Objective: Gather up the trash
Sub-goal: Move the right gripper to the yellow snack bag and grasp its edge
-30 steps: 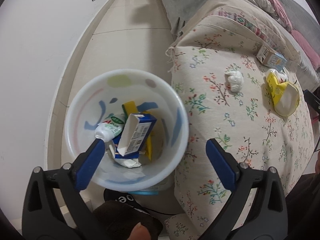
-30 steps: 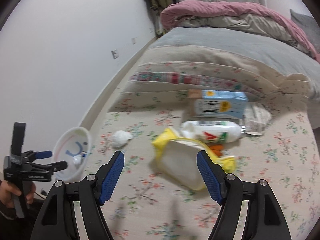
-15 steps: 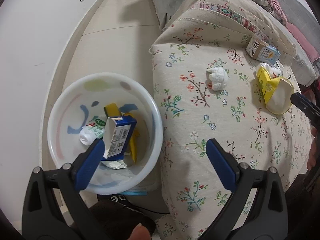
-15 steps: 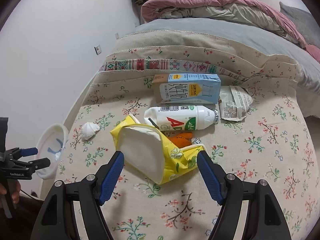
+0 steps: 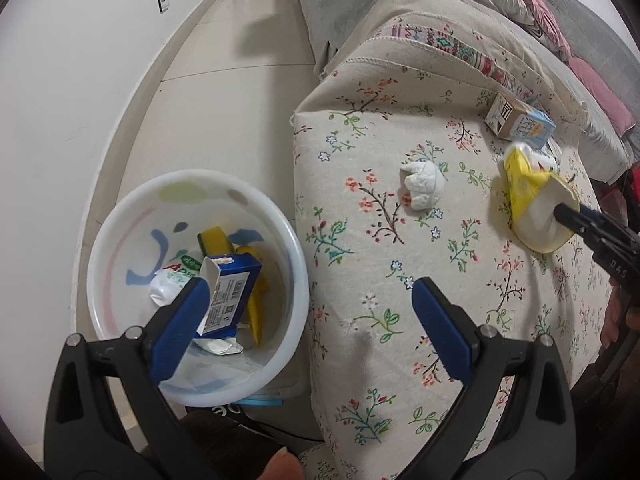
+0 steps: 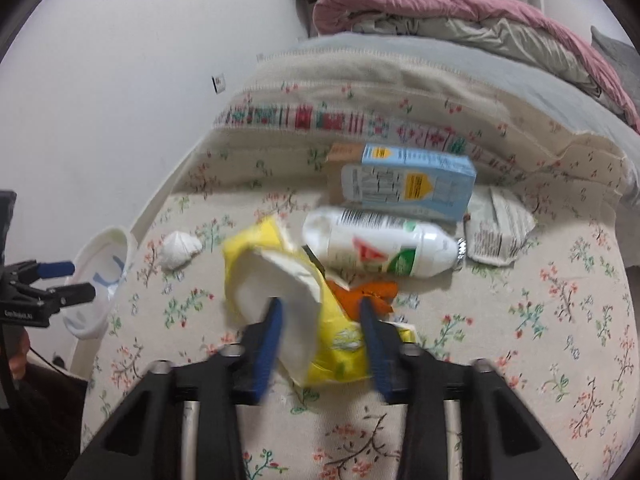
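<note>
A yellow and white wrapper lies on the floral cloth; it also shows in the left wrist view. My right gripper has its fingers on either side of the wrapper, narrowed but not pressed flat. Beyond it lie a white bottle, a blue carton, a crumpled packet, an orange scrap and a white tissue ball. My left gripper is open and empty above the white bin, which holds a blue box and other trash.
The bin stands on the tiled floor beside the cloth-covered surface, near the white wall. Pink and grey bedding is piled behind the trash.
My right gripper has moved forward onto the yellow wrapper and its fingers have narrowed around it. My left gripper has drifted slightly, still open over the bin.
</note>
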Demonstrator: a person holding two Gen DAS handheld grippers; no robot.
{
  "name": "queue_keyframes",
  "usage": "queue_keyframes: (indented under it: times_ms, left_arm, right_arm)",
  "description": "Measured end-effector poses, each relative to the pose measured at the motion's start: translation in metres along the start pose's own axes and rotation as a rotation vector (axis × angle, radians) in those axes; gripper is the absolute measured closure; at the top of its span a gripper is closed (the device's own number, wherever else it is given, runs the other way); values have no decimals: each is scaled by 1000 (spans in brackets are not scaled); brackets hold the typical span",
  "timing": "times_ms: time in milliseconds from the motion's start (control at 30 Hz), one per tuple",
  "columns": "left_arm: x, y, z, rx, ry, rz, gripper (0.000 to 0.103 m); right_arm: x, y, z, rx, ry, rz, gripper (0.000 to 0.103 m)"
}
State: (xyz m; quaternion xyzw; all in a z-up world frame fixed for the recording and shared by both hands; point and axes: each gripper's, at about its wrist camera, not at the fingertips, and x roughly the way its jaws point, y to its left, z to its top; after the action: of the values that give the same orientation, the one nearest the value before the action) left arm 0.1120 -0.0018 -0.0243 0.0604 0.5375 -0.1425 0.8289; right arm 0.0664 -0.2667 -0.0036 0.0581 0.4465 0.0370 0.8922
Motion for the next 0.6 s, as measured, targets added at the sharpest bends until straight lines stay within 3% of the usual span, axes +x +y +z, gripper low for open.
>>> queue_keyframes:
  times_ms: [67,167,533,600]
  left_arm:
    - [1,-3,1,8,0,5,2]
    - [1,-7,1,16,-2,3,2]
    - [6,-24,10,40,-13,-5,2]
    - [8,-27,12,43,-13,-9,4]
  right_arm:
    - [0,4,-4,-10,11,23,83]
    - [-6,8,-8,-16,-2,45,86]
    - [-52,13,-6,5,-99,145,87]
    - [-53,13,-4,0,-106,118,87]
